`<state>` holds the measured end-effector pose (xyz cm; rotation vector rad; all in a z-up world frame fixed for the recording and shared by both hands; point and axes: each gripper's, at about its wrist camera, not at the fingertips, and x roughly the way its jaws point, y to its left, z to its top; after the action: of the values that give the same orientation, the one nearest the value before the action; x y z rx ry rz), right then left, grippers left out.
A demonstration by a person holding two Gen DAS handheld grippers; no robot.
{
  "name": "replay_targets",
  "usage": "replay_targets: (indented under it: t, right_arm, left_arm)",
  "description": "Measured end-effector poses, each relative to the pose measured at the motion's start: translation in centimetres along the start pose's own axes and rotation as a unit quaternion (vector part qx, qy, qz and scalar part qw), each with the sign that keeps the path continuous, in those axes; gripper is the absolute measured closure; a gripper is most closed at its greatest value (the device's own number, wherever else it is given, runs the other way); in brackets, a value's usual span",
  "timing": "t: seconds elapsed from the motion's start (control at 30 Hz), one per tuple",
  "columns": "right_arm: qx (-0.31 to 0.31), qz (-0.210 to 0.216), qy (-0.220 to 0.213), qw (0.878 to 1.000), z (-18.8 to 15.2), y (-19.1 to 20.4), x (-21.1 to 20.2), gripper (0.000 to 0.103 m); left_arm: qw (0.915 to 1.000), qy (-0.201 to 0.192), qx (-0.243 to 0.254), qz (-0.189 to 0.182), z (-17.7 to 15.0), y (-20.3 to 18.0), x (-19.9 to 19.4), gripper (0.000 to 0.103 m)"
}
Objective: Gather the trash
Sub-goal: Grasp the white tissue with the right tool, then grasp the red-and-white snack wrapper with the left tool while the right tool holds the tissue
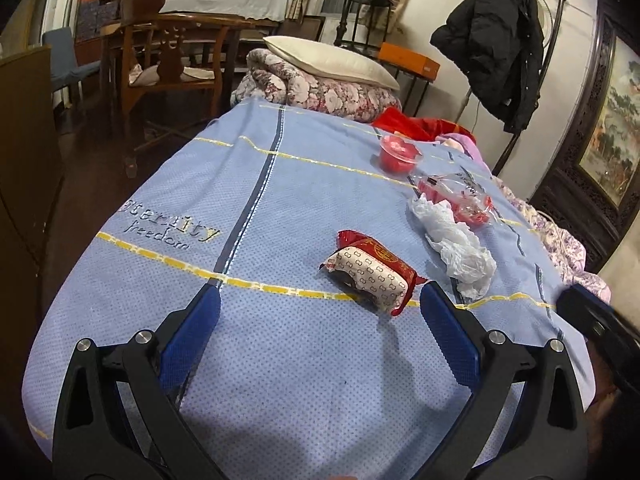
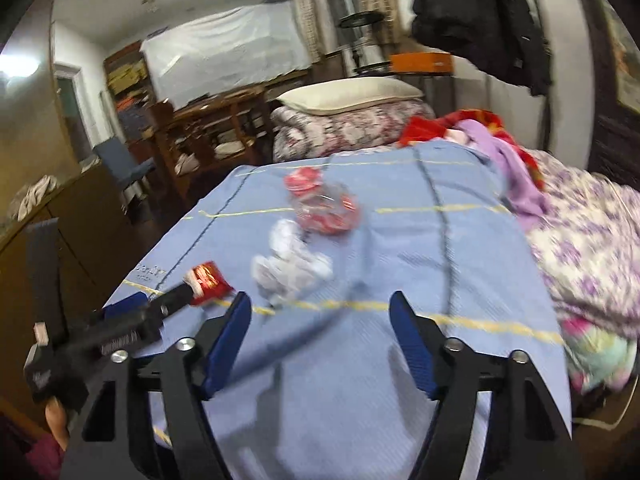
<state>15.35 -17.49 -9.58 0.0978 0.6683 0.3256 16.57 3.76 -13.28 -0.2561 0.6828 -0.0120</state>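
Trash lies on a bed's blue sheet (image 1: pixel 280 200). A red-and-white snack wrapper (image 1: pixel 370 276) sits just past my left gripper (image 1: pixel 320 296), which is open, with the wrapper close to its right fingertip. Beyond it are a crumpled white tissue (image 1: pixel 456 244), a clear bag with red scraps (image 1: pixel 456 196) and a red lidded cup (image 1: pixel 400 154). My right gripper (image 2: pixel 320 300) hovers open over bare sheet, nothing between its fingers. This blurred view shows the tissue (image 2: pixel 292 264) ahead, the clear bag (image 2: pixel 326 212), the cup (image 2: pixel 304 180), and the left gripper (image 2: pixel 160 300) at the wrapper (image 2: pixel 208 280).
A folded floral quilt with a pillow (image 1: pixel 320 88) sits at the bed's far end. Red and purple clothes (image 2: pixel 500 140) and a floral cover (image 2: pixel 592 240) fill the bed's right side. A wooden chair (image 1: pixel 168 64) stands left, and a black jacket (image 1: pixel 492 40) hangs on a stand.
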Motion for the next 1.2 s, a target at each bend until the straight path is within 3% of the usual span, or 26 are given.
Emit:
replay_targets:
  t: [0.2, 0.33, 0.37, 0.4, 0.43, 0.6, 0.7, 0.9, 1.03, 1.2]
  right_arm:
    - [-0.042, -0.011, 0.037, 0.998, 2.3, 2.8, 4.0, 0.036]
    - [-0.032, -0.023, 0.073, 0.997, 2.8, 2.9, 7.0, 0.039]
    - [-0.021, -0.023, 0.083, 0.996, 2.7, 2.5, 7.6, 0.046]
    - [-0.015, -0.017, 0.091, 0.996, 2.5, 2.4, 8.0, 0.074]
    - [-0.007, -0.004, 0.098, 0.995, 2.3, 2.1, 8.0, 0.088]
    - [-0.025, -0.021, 0.027, 0.999, 1.0, 1.7, 3.1, 0.090]
    - [-0.029, -0.063, -0.002, 0.998, -0.9, -0.1, -0.4, 0.090]
    - [0.045, -0.099, 0.012, 0.994, -3.9, -5.4, -1.8, 0.089]
    - [0.051, -0.092, 0.016, 0.994, -4.5, -5.7, -0.8, 0.087]
    - [0.058, -0.080, 0.018, 0.995, -4.8, -6.1, -0.4, 0.085]
  left_arm:
    - [0.9996, -0.005, -0.015, -0.024, 0.1, 0.6, -0.1, 0.007]
    - [0.9991, -0.003, -0.017, -0.040, 0.2, 0.8, -0.1, 0.007]
    - [0.9990, -0.002, -0.017, -0.042, 0.2, 0.8, -0.1, 0.007]
    - [0.9989, -0.002, -0.017, -0.044, 0.2, 0.8, -0.1, 0.007]
    - [0.9988, -0.001, -0.017, -0.046, 0.2, 0.8, -0.1, 0.007]
    - [0.9988, 0.000, -0.019, -0.046, 0.2, 0.8, 0.0, 0.007]
    - [0.9989, 0.000, -0.019, -0.042, 0.2, 0.7, 0.0, 0.007]
    - [0.9996, 0.000, -0.013, -0.025, 0.2, 0.2, 0.0, 0.007]
    - [0.9999, 0.007, 0.001, -0.008, 0.3, -0.2, 0.4, 0.007]
    - [0.9976, 0.050, 0.036, 0.033, 0.8, -1.5, 1.7, 0.007]
